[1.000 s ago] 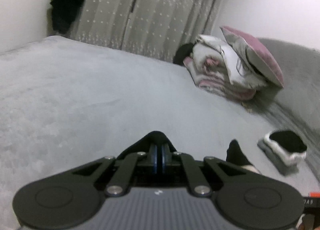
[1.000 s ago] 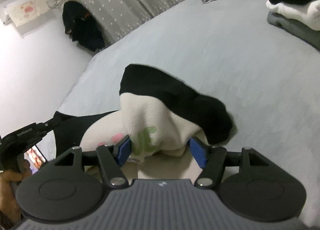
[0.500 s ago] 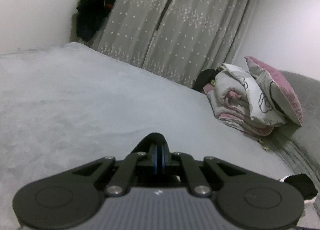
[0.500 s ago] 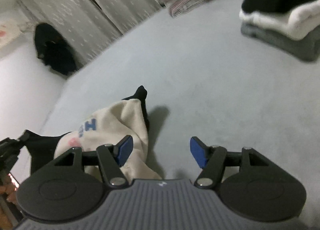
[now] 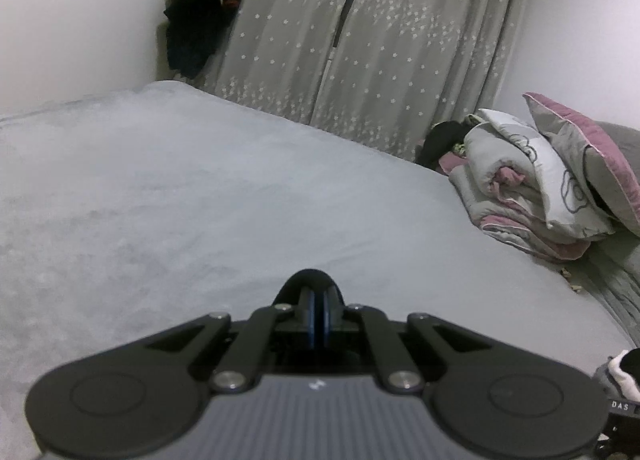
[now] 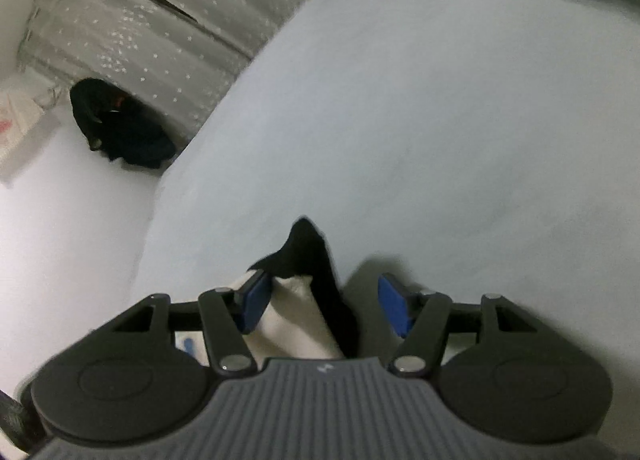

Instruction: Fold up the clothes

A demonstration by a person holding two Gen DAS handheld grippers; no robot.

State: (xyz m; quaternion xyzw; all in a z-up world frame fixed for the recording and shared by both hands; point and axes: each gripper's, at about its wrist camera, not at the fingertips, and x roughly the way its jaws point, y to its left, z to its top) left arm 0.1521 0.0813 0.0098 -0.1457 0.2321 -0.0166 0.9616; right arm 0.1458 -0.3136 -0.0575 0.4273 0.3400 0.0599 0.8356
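Low centre of the right view, the cream-and-black garment (image 6: 298,320) lies bunched on the bed (image 6: 440,140); right gripper (image 6: 324,302) closing, pads apparently not pressing. Left gripper (image 5: 316,314) clenched, seemingly on black cloth.

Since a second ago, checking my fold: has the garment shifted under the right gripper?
Yes. The garment has drawn back toward the right gripper, uncovering more of the bed.

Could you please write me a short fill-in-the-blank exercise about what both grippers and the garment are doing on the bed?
1. The left gripper is shut on ____ fabric.
2. A cream and black garment lies between the right gripper's ____ pads.
3. The curtains carry small ____.

Missing words: black; blue; stars
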